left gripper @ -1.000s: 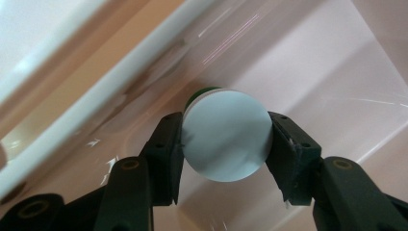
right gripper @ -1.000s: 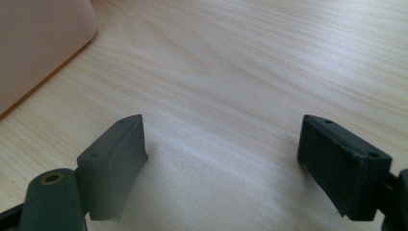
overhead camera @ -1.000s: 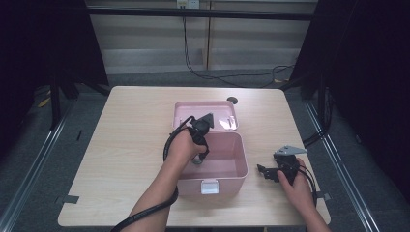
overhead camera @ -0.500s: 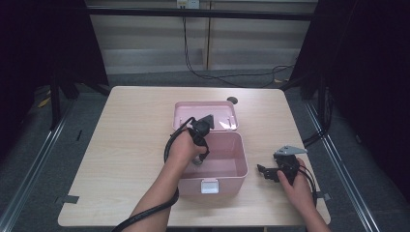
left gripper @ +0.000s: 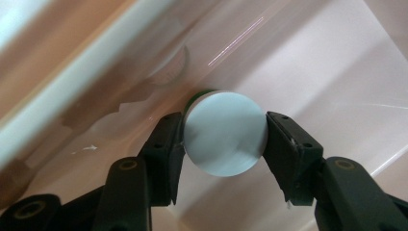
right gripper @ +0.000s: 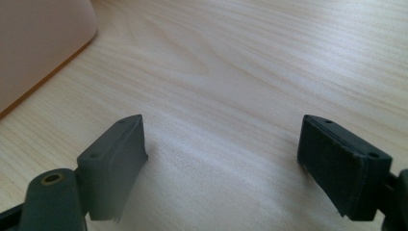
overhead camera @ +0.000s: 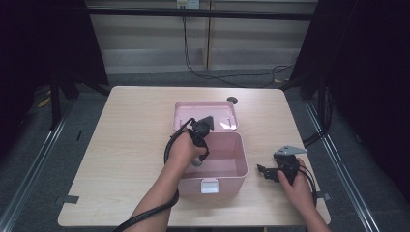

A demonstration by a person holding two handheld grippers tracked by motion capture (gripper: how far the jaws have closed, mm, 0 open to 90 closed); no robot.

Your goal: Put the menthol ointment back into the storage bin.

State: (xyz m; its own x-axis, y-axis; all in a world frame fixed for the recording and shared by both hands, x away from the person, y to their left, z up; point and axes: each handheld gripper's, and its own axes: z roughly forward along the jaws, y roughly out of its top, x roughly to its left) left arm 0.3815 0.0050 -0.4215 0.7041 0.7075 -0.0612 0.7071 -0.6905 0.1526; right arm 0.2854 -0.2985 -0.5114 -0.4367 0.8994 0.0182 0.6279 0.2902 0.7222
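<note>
Inside the open pink box (overhead camera: 240, 159), my left gripper (overhead camera: 197, 160) points down. In the left gripper view its pads (left gripper: 169, 144) sit against both sides of a round container with a pale flat top (left gripper: 225, 134) and a green edge beneath, just above the box's floor. The left gripper (left gripper: 224, 139) has just been opening slightly, with the container still between its pads. My right gripper (overhead camera: 265, 173) rests on the table right of the box. In the right gripper view, that gripper (right gripper: 221, 159) stands open over bare wood.
The box's lid (overhead camera: 205, 111) lies folded back behind it, and its white latch (overhead camera: 209, 185) faces the near edge. A small dark disc (overhead camera: 232, 100) sits on the light wooden table (overhead camera: 125, 135) beyond the lid. Box wall (right gripper: 38, 43) shows at the left of the right gripper.
</note>
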